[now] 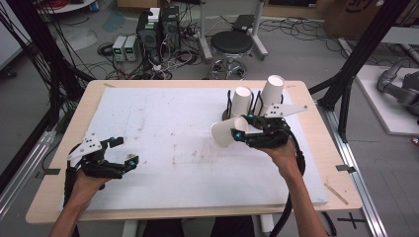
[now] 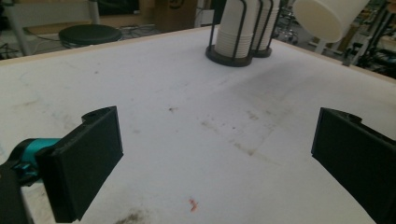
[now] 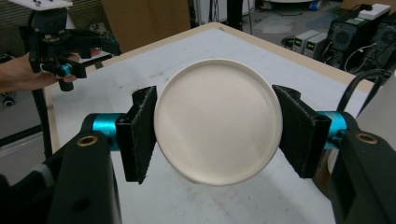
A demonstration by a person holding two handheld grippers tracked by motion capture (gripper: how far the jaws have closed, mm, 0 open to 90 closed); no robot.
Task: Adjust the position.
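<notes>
Here is the light wooden bench (image 1: 316, 163), its top covered by a white sheet (image 1: 163, 128) marked with grey scuffs, brownish smears down the middle and, in the left gripper view, one small red fleck (image 2: 192, 204).

The right gripper (image 1: 240, 132) hangs above the bench's far right part, jaws closed on a white paper cup (image 1: 225, 134) lying on its side, mouth pointing left. In the right gripper view the black pads (image 3: 140, 133) press both sides of the cup with its round base (image 3: 218, 121) facing the camera.

Just behind it stands a black wire cup holder (image 1: 230, 104) on a dark round base, with two stacks of white paper cups (image 1: 242, 100); the right stack leans outward.

The left gripper (image 1: 124, 151) hovers over the near left corner, jaws wide apart with nothing between them, bare sheet below.

Beyond the bench, the grey floor carries tangled cables, black computer towers (image 1: 158, 27), small grey power units (image 1: 124, 48) and a black round stool (image 1: 231, 43). Black frame posts (image 1: 363, 52) rise at both sides.
</notes>
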